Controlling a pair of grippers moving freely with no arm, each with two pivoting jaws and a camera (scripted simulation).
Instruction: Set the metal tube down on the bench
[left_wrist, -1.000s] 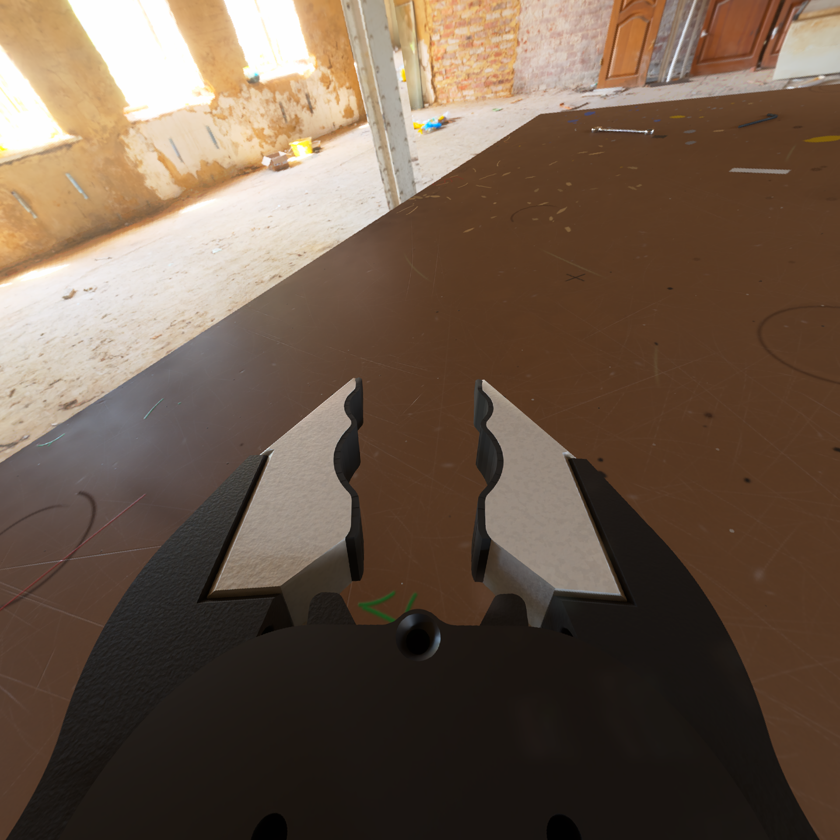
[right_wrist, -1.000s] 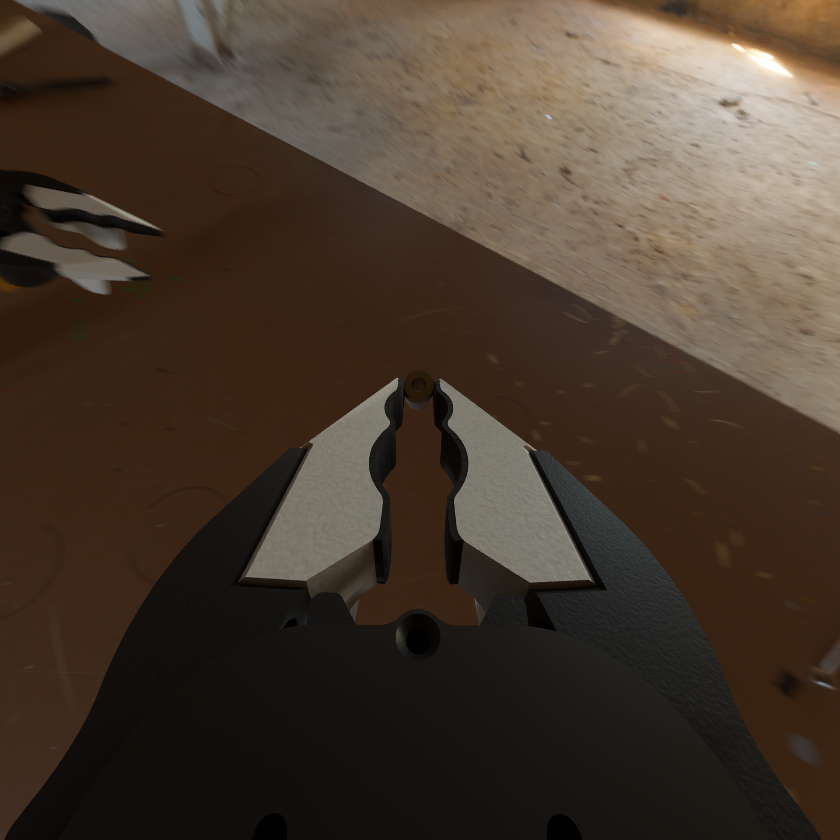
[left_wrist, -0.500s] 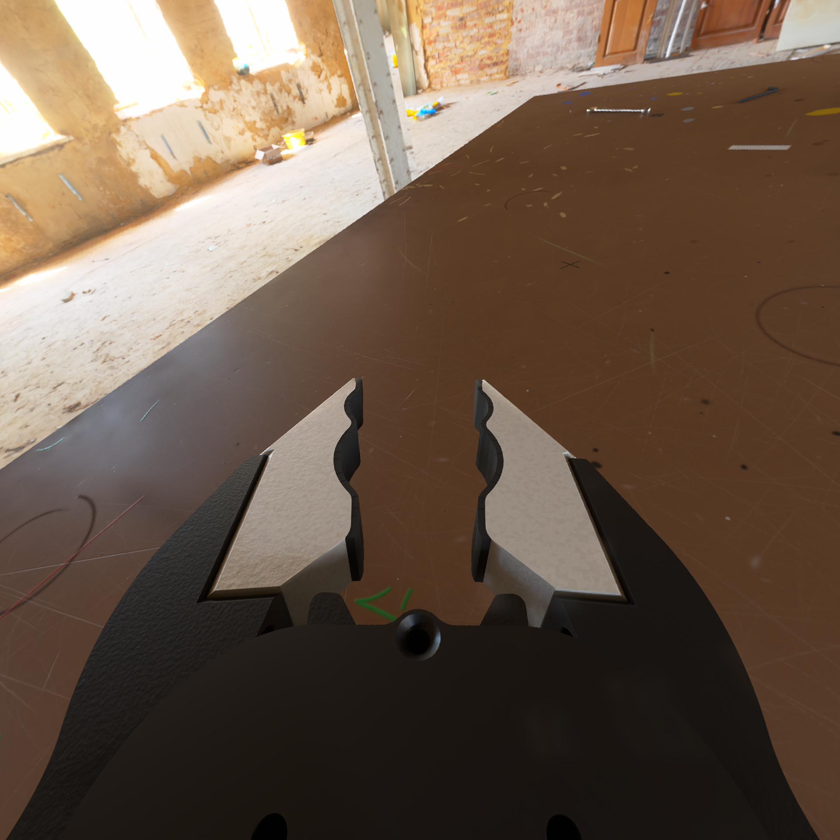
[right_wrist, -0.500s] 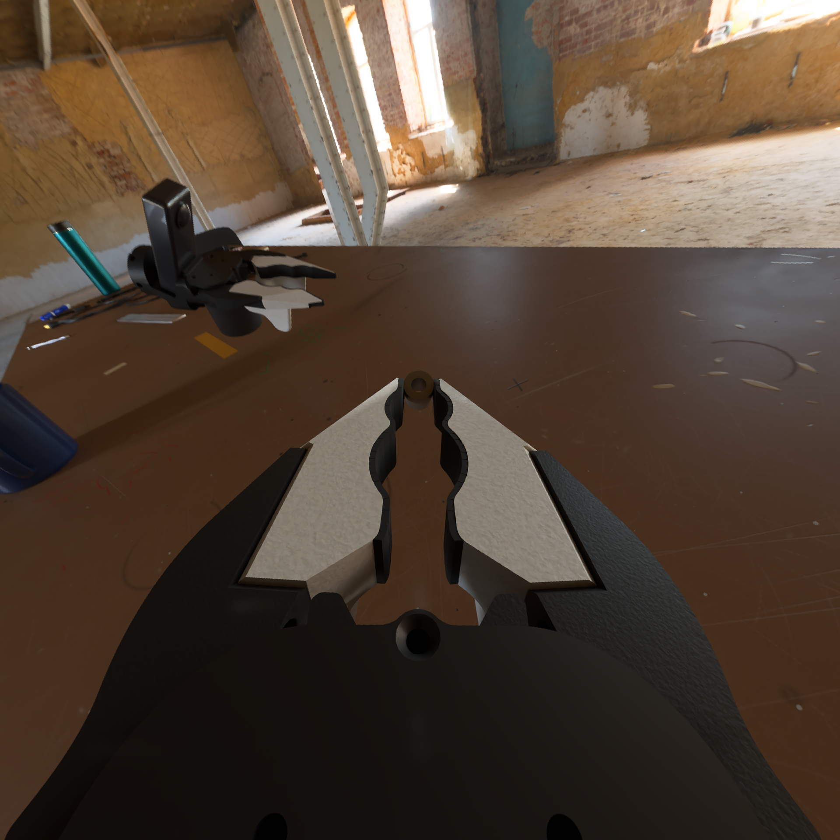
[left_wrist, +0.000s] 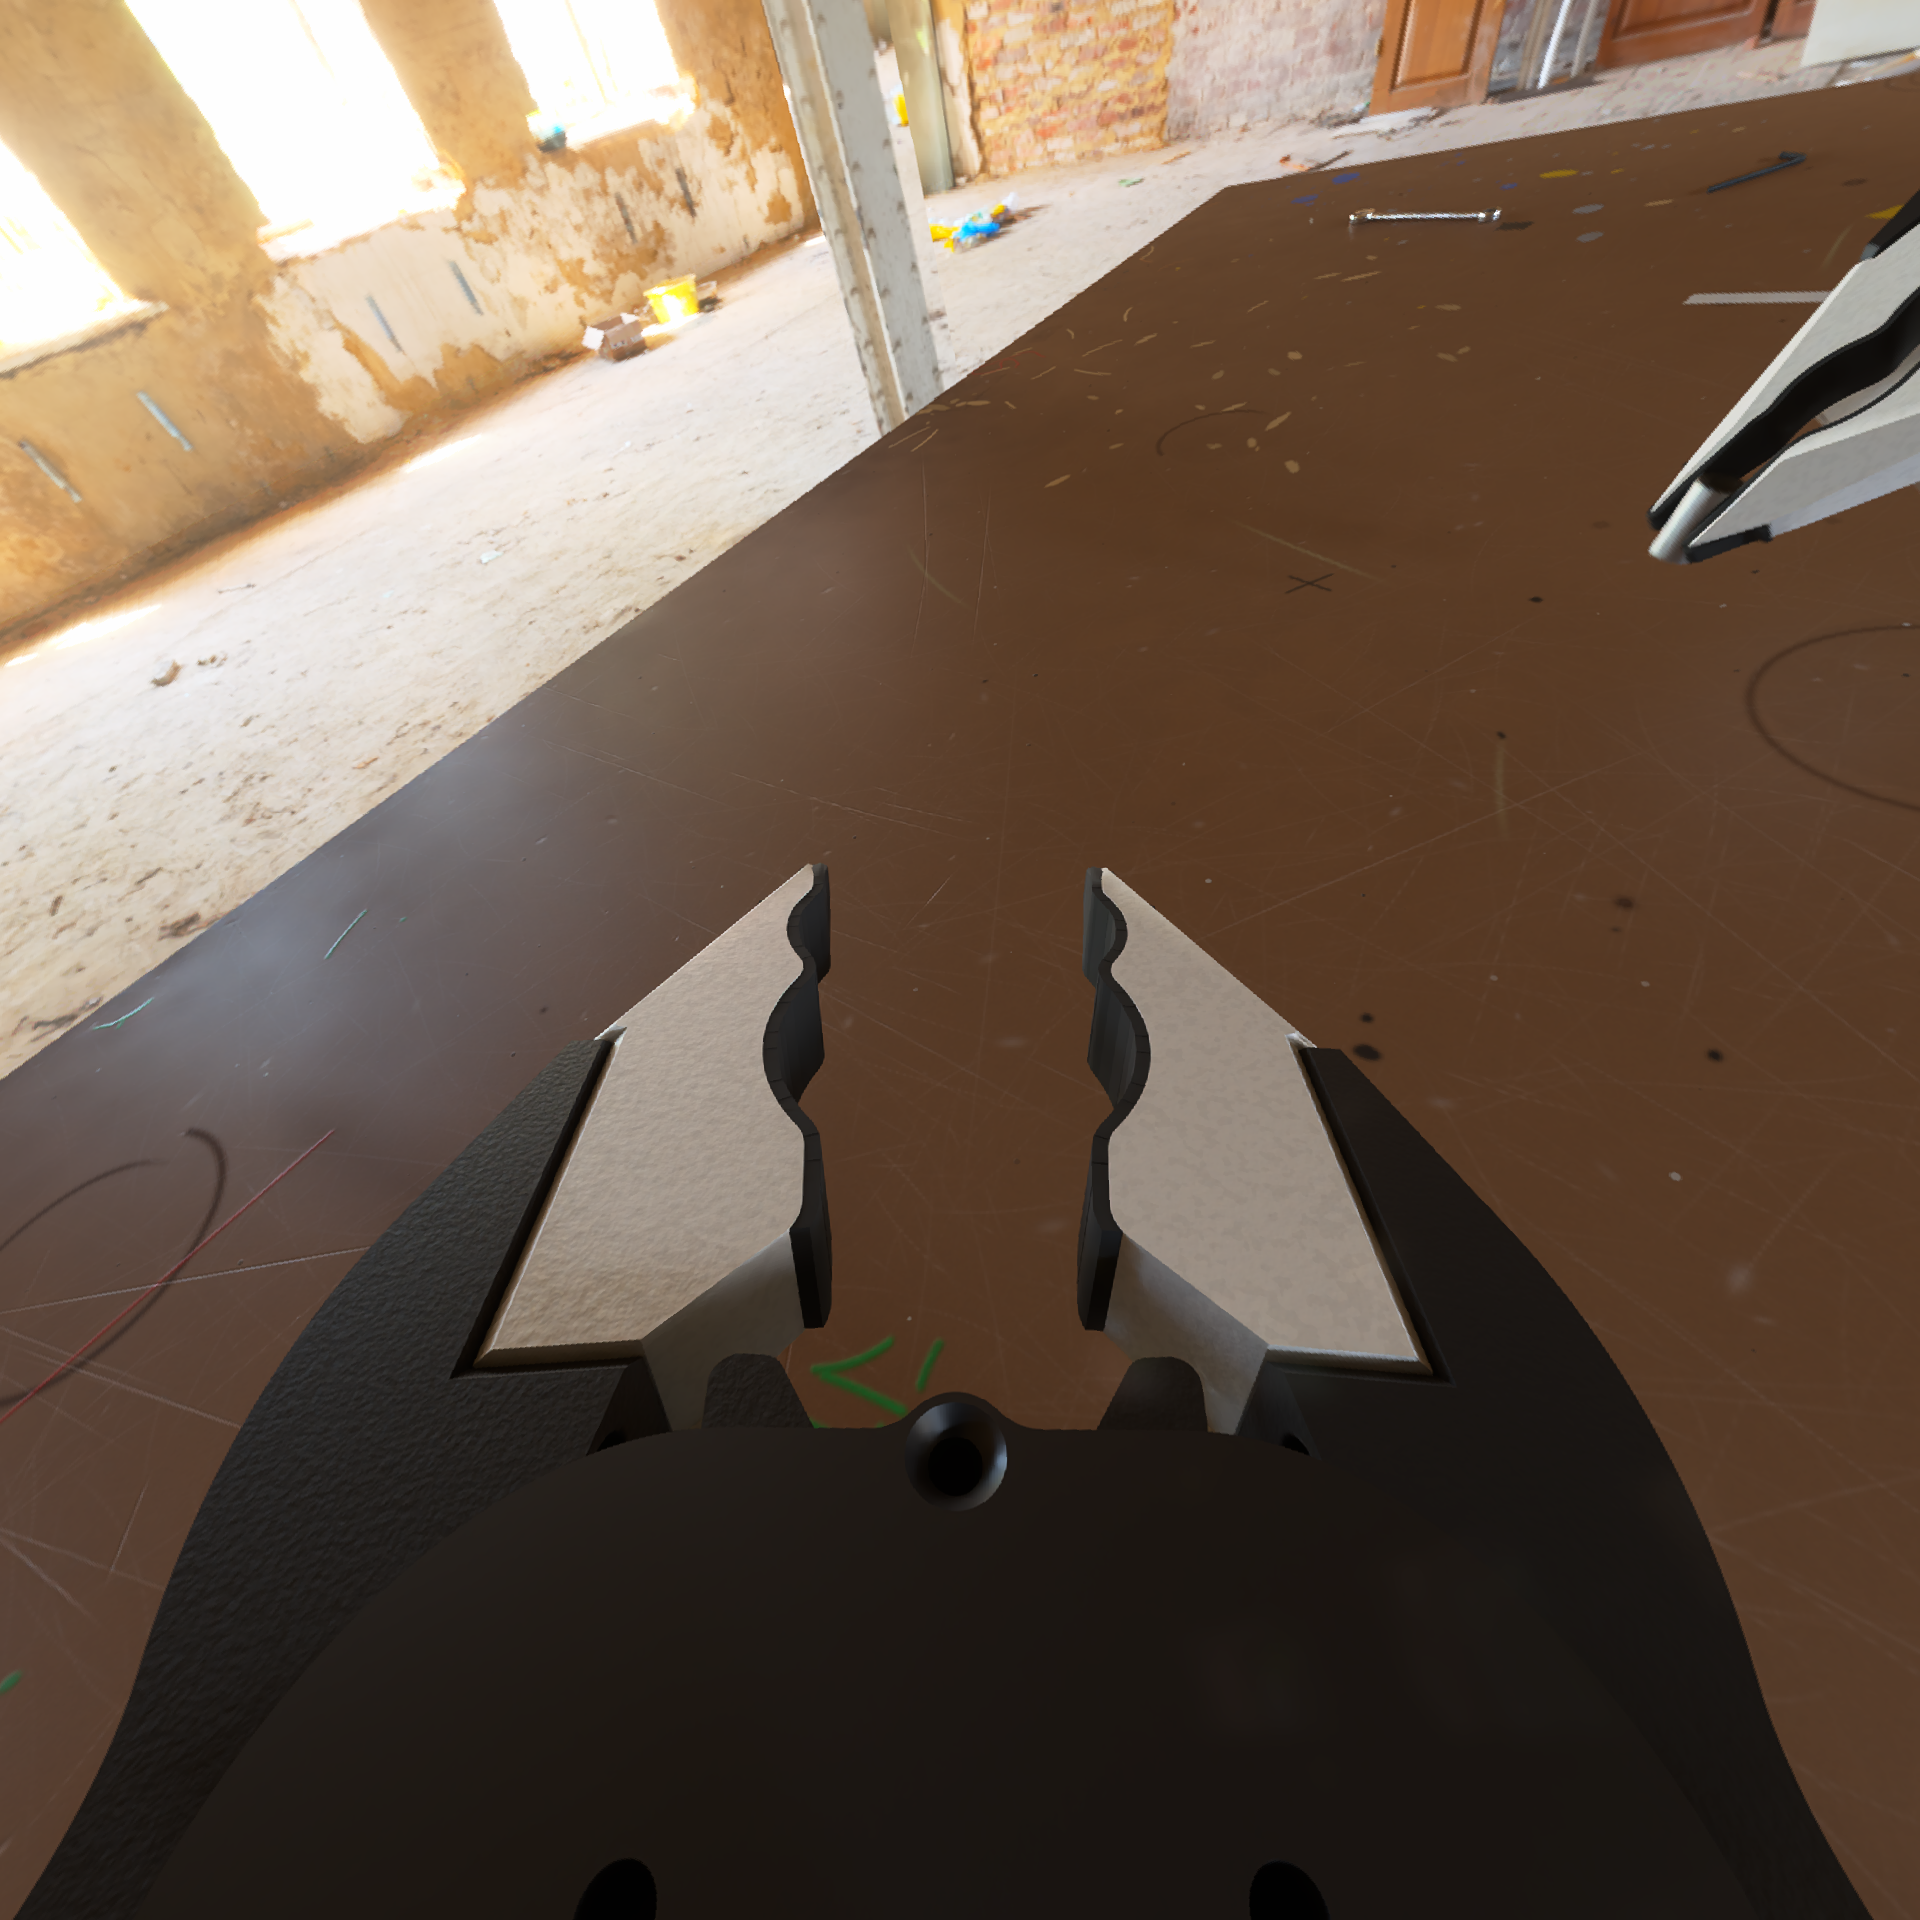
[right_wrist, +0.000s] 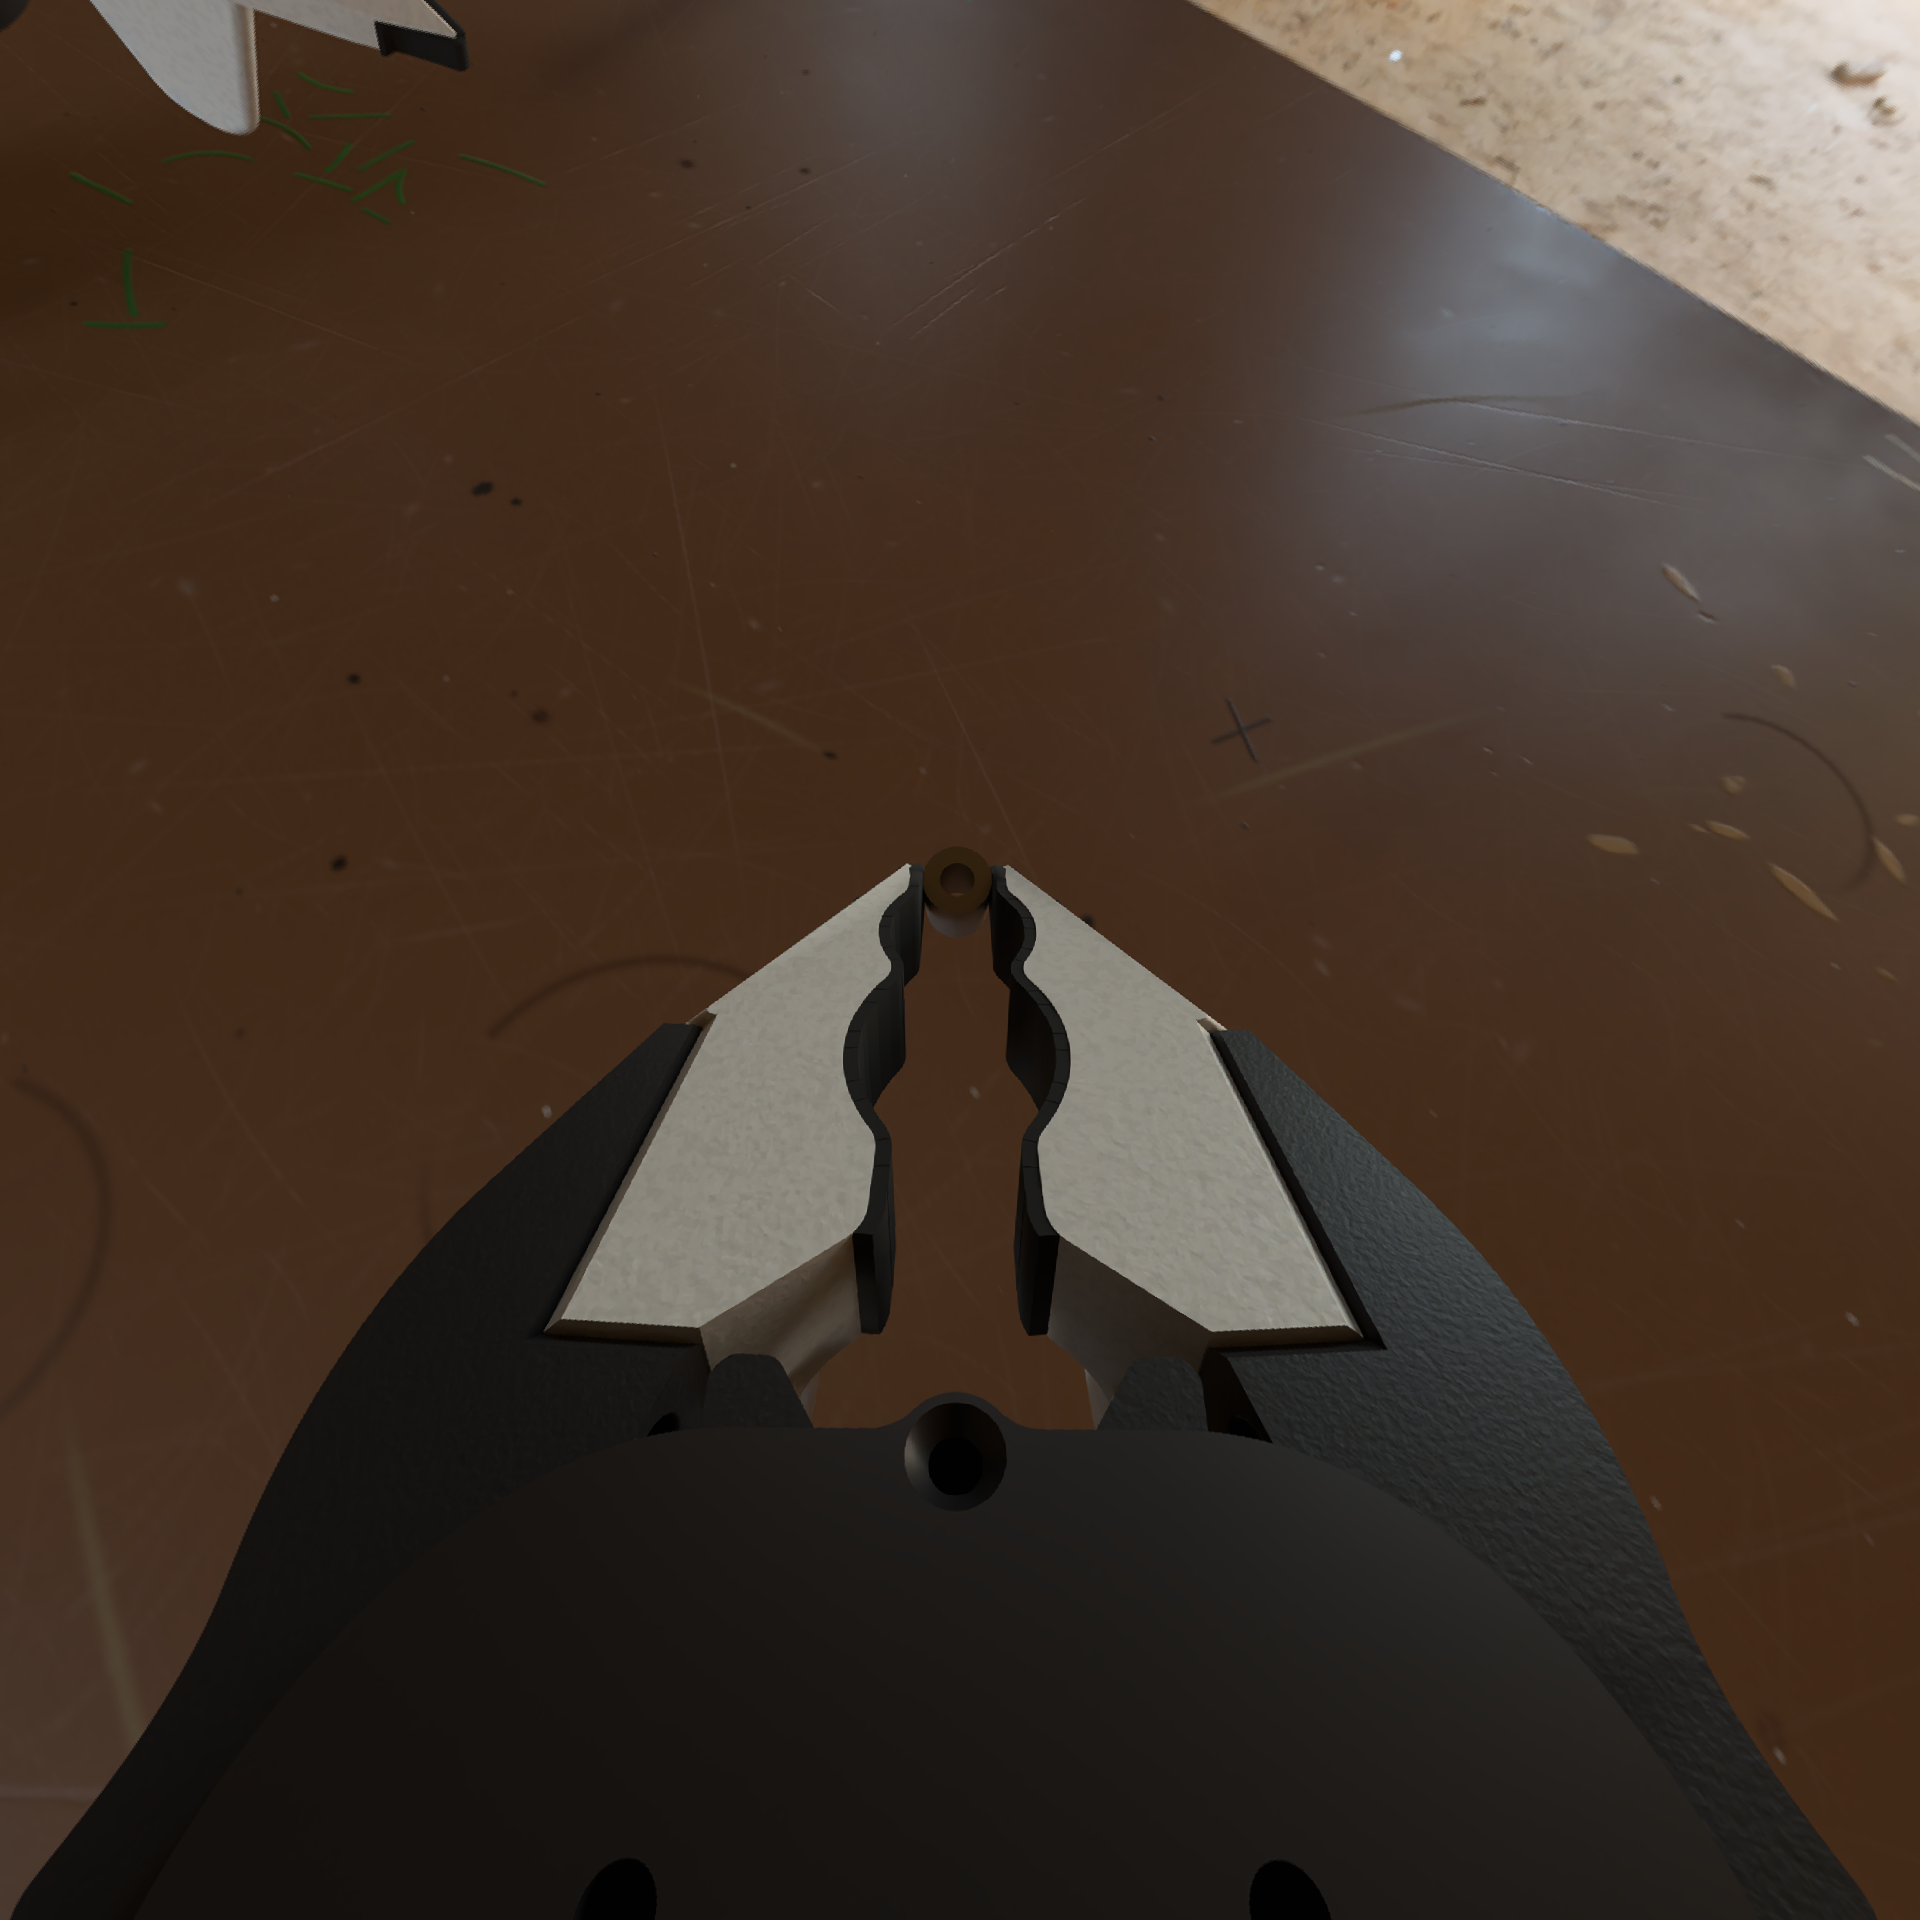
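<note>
My right gripper (right_wrist: 957, 896) is shut on a small metal tube (right_wrist: 956, 902), pinched end-on between its fingertips and held above the brown bench (right_wrist: 727, 540). The view looks steeply down at the bench. In the left wrist view the right gripper (left_wrist: 1688, 530) shows at the far right edge with the tube's silver end (left_wrist: 1685, 516) sticking out between its tips, above the bench (left_wrist: 1247, 727). My left gripper (left_wrist: 956, 894) is open and empty, low over the bench. Its fingers (right_wrist: 223, 73) show at the top left of the right wrist view.
The bench edge (left_wrist: 520, 727) runs diagonally to the left, with the dusty floor (left_wrist: 312, 582) beyond. A white post (left_wrist: 862, 197) stands past the edge. A metal wrench (left_wrist: 1423, 216) and a dark tool (left_wrist: 1756, 171) lie at the far end. Green scribbles (right_wrist: 332, 166) mark the bench.
My right gripper has tilted from a level view of the room to looking steeply down at the bench, still holding the tube, and has come into the left wrist view. The left gripper barely moved.
</note>
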